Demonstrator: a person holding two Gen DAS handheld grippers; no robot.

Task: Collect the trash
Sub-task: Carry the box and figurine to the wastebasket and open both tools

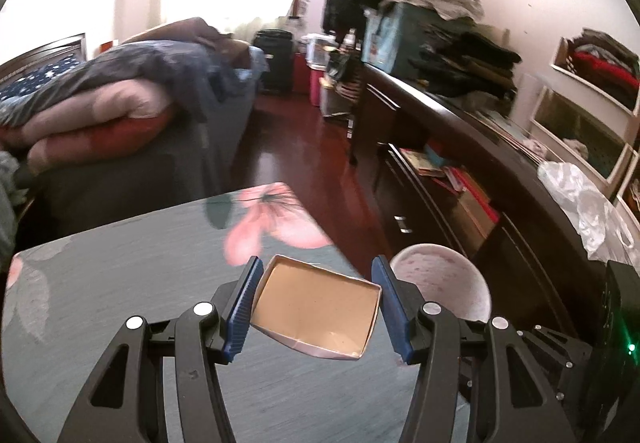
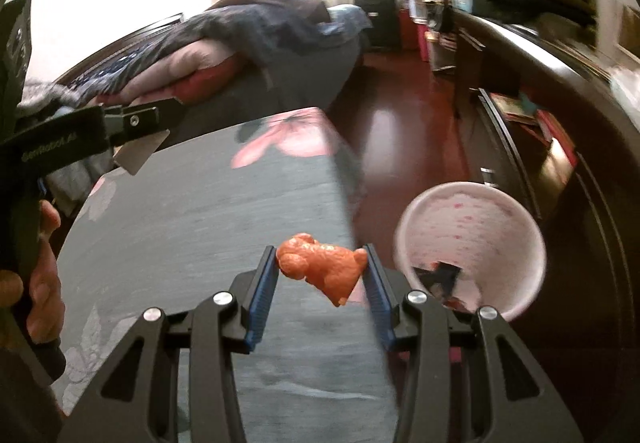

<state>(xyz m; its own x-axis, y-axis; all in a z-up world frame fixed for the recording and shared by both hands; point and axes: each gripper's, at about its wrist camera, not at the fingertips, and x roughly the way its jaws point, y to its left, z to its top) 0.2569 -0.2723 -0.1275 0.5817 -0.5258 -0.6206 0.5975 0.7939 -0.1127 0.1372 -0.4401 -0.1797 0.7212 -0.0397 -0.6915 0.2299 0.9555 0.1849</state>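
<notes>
My left gripper [image 1: 316, 307] is shut on a small open cardboard box [image 1: 316, 313], brown inside, and holds it above the grey floral table [image 1: 120, 303]. My right gripper [image 2: 320, 275] is shut on an orange crumpled peel [image 2: 320, 267] near the table's right edge [image 2: 200, 223]. A pink bin [image 2: 472, 239] stands on the floor to the right of the table, with dark scraps at its bottom. It also shows in the left wrist view [image 1: 444, 283]. The left gripper with the box shows at the left of the right wrist view [image 2: 140, 151].
A bed with piled blankets [image 1: 120, 103] lies beyond the table. A dark dresser [image 1: 460, 147] with stacked clothes and a white plastic bag [image 1: 588, 207] runs along the right. Red wood floor [image 1: 312, 147] lies between them.
</notes>
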